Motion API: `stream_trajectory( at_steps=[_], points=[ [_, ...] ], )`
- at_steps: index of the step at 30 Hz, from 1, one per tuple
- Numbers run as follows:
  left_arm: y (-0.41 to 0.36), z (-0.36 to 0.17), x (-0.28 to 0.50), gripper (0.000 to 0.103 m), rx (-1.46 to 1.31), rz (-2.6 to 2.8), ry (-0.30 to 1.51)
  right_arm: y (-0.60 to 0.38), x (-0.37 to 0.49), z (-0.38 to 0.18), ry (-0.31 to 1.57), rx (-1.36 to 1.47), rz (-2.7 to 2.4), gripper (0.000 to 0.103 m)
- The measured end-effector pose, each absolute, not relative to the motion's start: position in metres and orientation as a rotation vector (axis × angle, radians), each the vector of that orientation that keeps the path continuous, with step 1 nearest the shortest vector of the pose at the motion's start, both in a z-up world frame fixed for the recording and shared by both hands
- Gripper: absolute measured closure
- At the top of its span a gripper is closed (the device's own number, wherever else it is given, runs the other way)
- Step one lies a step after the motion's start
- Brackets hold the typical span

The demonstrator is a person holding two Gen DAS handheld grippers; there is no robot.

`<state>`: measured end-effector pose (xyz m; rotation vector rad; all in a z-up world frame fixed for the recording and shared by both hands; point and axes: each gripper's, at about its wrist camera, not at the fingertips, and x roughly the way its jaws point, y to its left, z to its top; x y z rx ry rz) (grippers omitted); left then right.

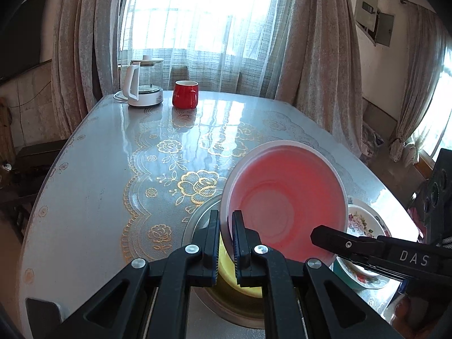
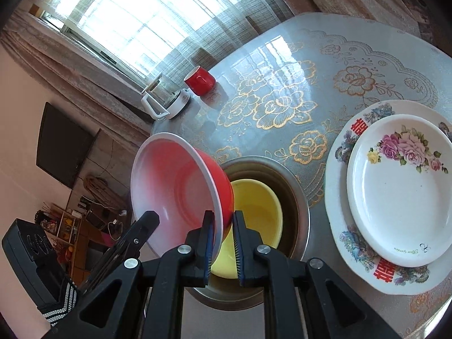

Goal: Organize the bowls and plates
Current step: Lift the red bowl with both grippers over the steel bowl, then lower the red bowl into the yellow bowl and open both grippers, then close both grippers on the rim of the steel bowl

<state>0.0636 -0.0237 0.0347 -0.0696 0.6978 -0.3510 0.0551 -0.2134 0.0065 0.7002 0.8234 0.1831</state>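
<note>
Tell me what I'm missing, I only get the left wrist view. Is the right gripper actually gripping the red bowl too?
Observer: Yes. The right wrist view shows the right gripper shut on the rim of the red bowl.
Operator: That bowl blocks the plates on my right. How many are there?
Observer: Two, stacked: a small floral plate lies on a larger plate with red characters.
Operator: And the yellow bowl under my fingers?
Observer: The yellow bowl looks empty and sits inside the metal bowl.
</note>
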Motion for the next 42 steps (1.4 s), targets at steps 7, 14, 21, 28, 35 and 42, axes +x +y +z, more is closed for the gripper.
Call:
stream_trajectory(
  at_steps=[7,14,21,28,35,42],
  points=[
    [-0.024,0.015,0.061,0.094,-0.05,-0.343,0.747,-0.214,0.048,-0.013,0.857,0.748,0.173,0.088],
    [-0.029,0.002,0.062,0.093,-0.02,-0.327,0.77,-0.213,0.039,-0.023,0.858,0.73,0.138,0.082],
    [-0.029,-0.002,0.063,0.093,-0.03,-0.325,0.783,-0.206,0.033,-0.015,0.8,0.575,0.103,0.079],
    [-0.025,-0.001,0.067,0.088,-0.059,-0.34,0.794,-0.207,0.034,-0.018,0.782,0.599,0.128,0.074],
    [-0.009,0.009,0.06,0.043,-0.137,-0.348,0.731,-0.214,0.018,-0.007,0.696,0.59,0.109,0.072],
    [0.011,0.003,0.044,0.023,-0.155,-0.302,0.647,-0.213,-0.014,-0.014,0.623,0.505,0.103,0.067]
  ],
)
